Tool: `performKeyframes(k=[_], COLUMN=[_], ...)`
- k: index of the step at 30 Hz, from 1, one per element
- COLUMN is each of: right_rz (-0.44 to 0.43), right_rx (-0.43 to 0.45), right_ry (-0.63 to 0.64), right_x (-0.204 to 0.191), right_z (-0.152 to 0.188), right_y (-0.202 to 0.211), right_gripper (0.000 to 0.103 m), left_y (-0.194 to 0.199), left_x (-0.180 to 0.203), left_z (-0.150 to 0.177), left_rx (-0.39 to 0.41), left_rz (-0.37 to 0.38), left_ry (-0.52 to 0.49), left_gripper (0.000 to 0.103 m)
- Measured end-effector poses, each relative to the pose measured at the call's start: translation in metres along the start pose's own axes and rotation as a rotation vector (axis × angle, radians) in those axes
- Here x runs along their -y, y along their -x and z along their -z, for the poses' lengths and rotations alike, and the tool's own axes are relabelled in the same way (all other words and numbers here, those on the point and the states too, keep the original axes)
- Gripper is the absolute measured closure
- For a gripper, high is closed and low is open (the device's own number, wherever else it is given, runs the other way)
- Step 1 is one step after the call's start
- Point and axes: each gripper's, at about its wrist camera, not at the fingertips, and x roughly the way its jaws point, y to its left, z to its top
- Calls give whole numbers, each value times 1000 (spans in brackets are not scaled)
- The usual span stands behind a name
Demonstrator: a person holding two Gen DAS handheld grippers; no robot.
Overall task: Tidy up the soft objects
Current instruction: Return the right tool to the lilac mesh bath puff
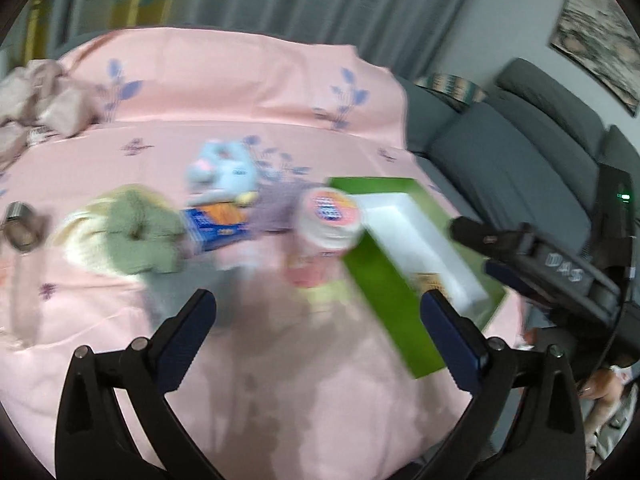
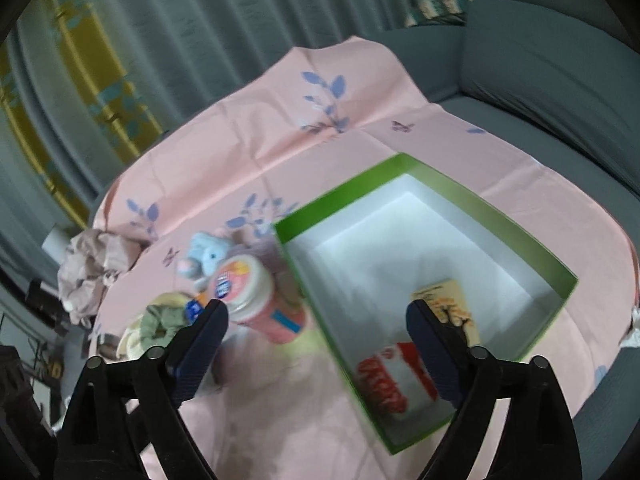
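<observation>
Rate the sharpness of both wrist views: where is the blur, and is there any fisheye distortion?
Left wrist view: heavy motion blur over the plush toy, jar and green box; the gripper fingers stay sharp. Right wrist view: milder blur, the box rim fairly crisp, the packets inside smeared. Both views: dark round fisheye border, bowed curtain lines.

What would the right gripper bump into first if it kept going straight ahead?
Probably the white floor inside the open green cardboard box. The right gripper, jaws open and empty, points down into it, near a red-and-white packet. Blur makes depth uncertain.
</observation>
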Motion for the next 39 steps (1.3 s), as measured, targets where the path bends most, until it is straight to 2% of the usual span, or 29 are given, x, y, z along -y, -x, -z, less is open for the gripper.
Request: performKeyframes(k=[9,14,19,24,26,28,32,34,36,39], right_rz=[-59,-118,-135,-108,-106,-60,80,144,194,216], right_rx=[-26,-51,-85,-117,-172,-211,-329,-378,-413,-476], right_ry=[98,144,156,135,151,194,270,272,293,283], right_x=[-44,-69,-80,-95,-109,-126,-144,-142,-141,-138], right_z=[11,19,22,4,-10,-25,-44,-48,-51,-54], right_y=[-7,-15,-24,-37,-52,-69,-113,-132,-150,-175], right_gripper=[9,9,9,9,9,9,25,28,28,28], left_y=[28,24,15,19,21,23,25,26,26,22], left_x=[-72,-111,-139,-151,-153,-156,-163,-165,-166,-165], left_z=[11,28,31,30,29,28,27,27,26,27], left_rx=[26,9,-33,-30,-25,-22,-21,-18,-18,-34], left_rz=[-164,-190,-218,-224,-214,-209,-202,-199,-195,-192], left_ry=[114,200,271,299,311,329,361,373,381,379], left_gripper=[1,1,2,3,3,2,3,3,3,3])
